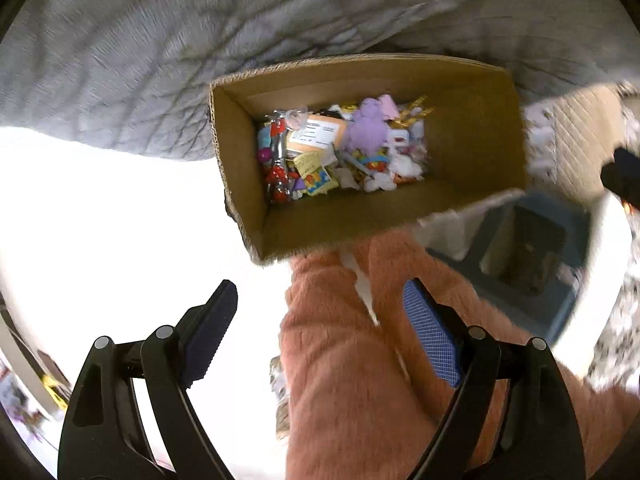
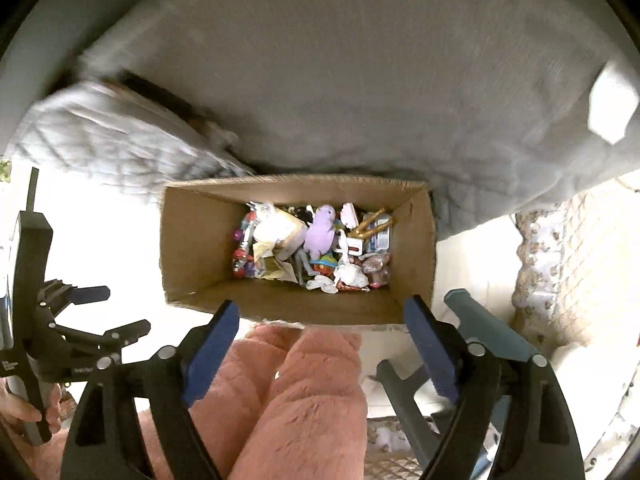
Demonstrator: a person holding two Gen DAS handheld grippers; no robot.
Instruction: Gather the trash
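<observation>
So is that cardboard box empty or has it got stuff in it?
Partly filled. The open box holds wrappers, crumpled paper and a purple toy across its bottom, with bare walls above the pile.

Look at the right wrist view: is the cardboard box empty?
No, the cardboard box holds a pile of wrappers and scraps.

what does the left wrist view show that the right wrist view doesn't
Only the left wrist view shows the blue bin with a dark opening, to the right of the box. Only the right wrist view shows the left hand-held gripper from outside, plus a teal stool. Both show the cardboard box of mixed trash with a purple plush toy, the pink fuzzy legs and grey bedding.
</observation>
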